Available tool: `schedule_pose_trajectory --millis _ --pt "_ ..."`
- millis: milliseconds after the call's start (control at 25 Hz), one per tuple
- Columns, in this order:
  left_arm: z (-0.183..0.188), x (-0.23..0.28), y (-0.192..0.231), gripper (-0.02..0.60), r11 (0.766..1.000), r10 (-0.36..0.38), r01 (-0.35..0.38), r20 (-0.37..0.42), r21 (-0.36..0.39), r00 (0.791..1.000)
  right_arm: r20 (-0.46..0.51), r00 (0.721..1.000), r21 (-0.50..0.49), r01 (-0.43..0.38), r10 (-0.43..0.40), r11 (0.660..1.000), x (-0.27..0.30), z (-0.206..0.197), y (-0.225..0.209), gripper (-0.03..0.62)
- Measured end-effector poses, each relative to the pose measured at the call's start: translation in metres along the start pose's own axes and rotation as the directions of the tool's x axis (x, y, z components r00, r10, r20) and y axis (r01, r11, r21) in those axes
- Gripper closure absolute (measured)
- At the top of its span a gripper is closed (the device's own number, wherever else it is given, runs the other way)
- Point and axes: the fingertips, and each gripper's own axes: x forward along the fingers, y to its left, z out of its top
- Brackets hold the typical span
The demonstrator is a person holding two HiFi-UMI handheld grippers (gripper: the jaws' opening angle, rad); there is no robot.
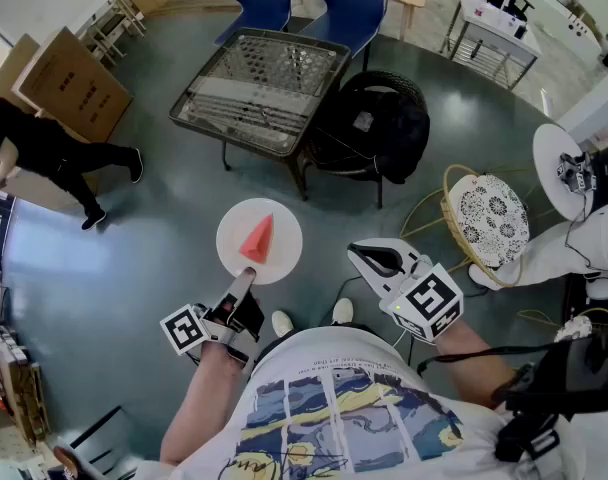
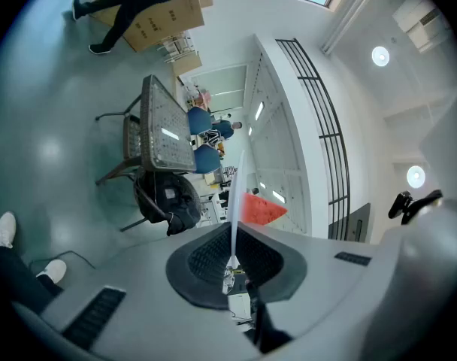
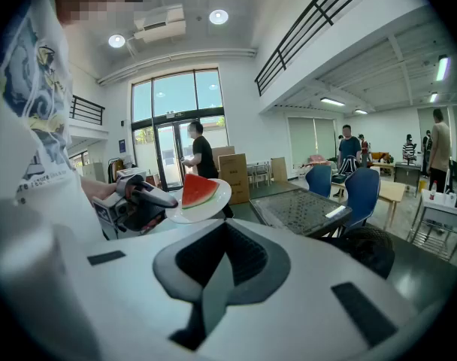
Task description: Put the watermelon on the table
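**A:** While the left gripper [image 1: 246, 276] is reaching forward, what is it pinching?

**B:** Its jaws are pressing on the near rim of a white plate [image 1: 234, 243]. In the left gripper view the plate's edge is showing as a thin white line running straight up between the two pads.

**A:** And where is the watermelon [image 1: 260, 238] sitting?

**B:** It is lying on that plate, just ahead of the left gripper's tips. It is a red wedge with its point aiming away from the gripper. The plate is hanging in the air over the grey floor [image 1: 134, 248], and it is not touching the desk [image 1: 259, 88].

**A:** How is the desk lying relative to the gripper?

**B:** It is standing well ahead of the left gripper, beyond the plate, with two blue chairs [image 1: 324, 3] behind it and a black seat [image 1: 374, 128] at its right side.

**A:** What is the right gripper [image 1: 362, 255] doing?

**B:** It is hovering to the right of the plate, apart from it, with its jaws pressing together on nothing. From its own view, the plate and wedge are showing ahead and to its left.
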Motion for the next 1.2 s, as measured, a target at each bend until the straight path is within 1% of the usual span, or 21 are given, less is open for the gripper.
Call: schedule_pose_trajectory --millis 160,360,560,720,800,1040,1200 --pt "-0.001 -0.001 0.001 0.562 1.0 0.018 -0.018 0.008 -0.007 1.0 -0.006 1.0 -0.028 -0.017 0.017 0.999 0.0 0.006 0.001 0.586" --pt "-0.004 0.002 -0.004 0.563 1.0 0.029 -0.029 -0.002 -0.007 1.0 -0.007 1.0 -0.019 -0.007 0.007 1.0 -0.01 0.004 -0.003 0.586" --pt "-0.014 0.007 -0.006 0.562 1.0 0.029 -0.029 -0.012 0.0 1.0 0.001 1.0 -0.003 0.014 -0.014 1.0 -0.023 -0.006 -0.009 0.585" --pt "-0.025 0.015 -0.002 0.562 0.999 0.039 -0.039 -0.02 -0.005 0.999 0.002 0.999 -0.038 0.042 -0.042 0.998 -0.036 -0.019 -0.018 0.583" --pt "-0.029 0.019 0.0 0.561 0.999 0.046 -0.046 -0.021 -0.004 0.999 0.009 0.999 -0.035 0.043 -0.043 0.998 -0.04 -0.024 -0.022 0.583" --pt "-0.023 0.028 0.005 0.562 0.998 0.064 -0.064 -0.017 -0.011 0.998 0.035 0.998 -0.012 0.061 -0.06 0.998 -0.039 -0.028 -0.037 0.574" --pt "-0.009 0.048 0.01 0.561 0.998 0.063 -0.064 -0.026 -0.015 0.998 0.027 0.997 -0.003 0.074 -0.074 0.997 -0.028 -0.031 -0.056 0.533"
